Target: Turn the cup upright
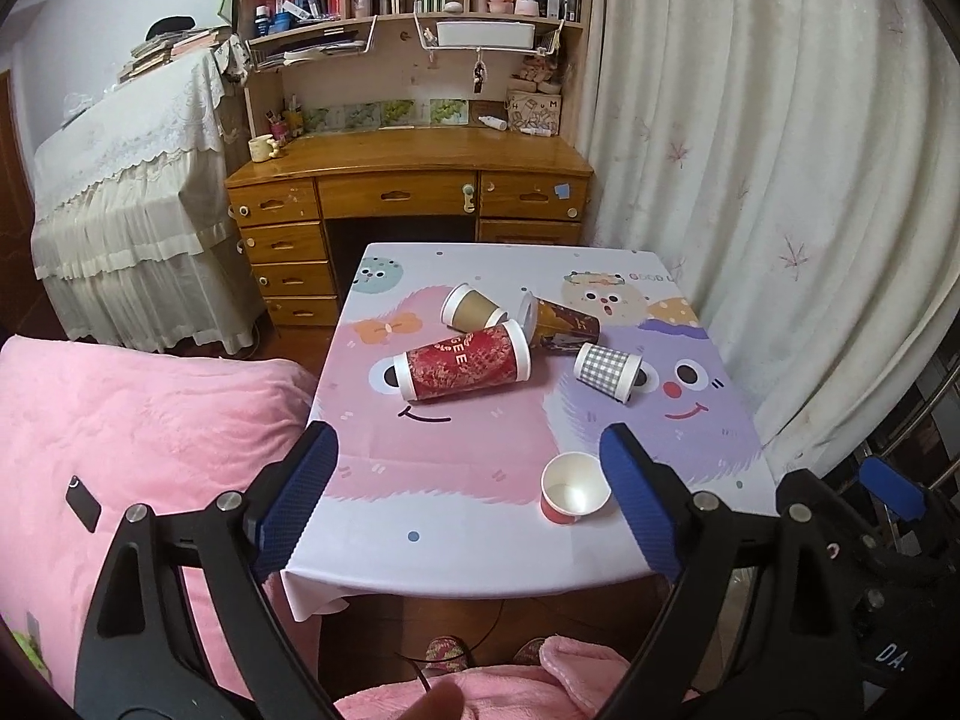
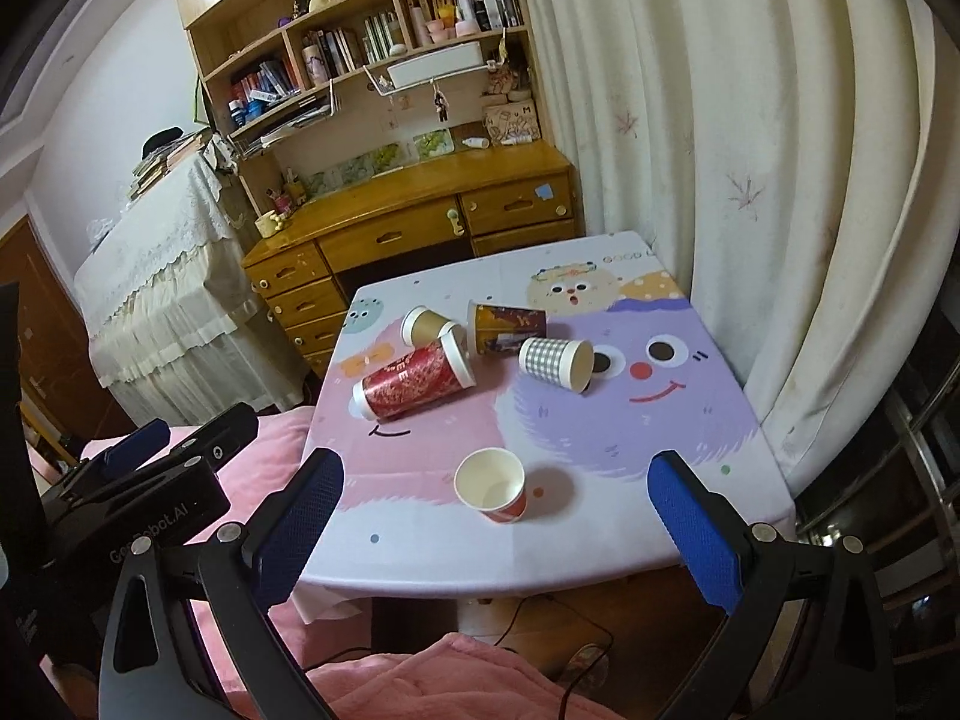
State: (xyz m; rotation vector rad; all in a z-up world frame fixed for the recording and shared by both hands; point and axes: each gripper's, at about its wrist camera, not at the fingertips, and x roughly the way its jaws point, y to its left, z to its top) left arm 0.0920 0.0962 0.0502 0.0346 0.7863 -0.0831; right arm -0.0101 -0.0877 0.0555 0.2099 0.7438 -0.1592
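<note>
Four paper cups lie on their sides on the cartoon-print table: a tall red one, a brown one, a dark brown-and-gold one and a grey checked one. A small red cup stands upright near the front edge. My left gripper is open and empty, held above the front of the table. My right gripper is open and empty, its fingers either side of the upright cup but nearer me.
A pink blanket covers the bed left of the table. A curtain hangs along the right. A wooden desk with shelves stands behind. The left gripper's body shows at the left of the right wrist view.
</note>
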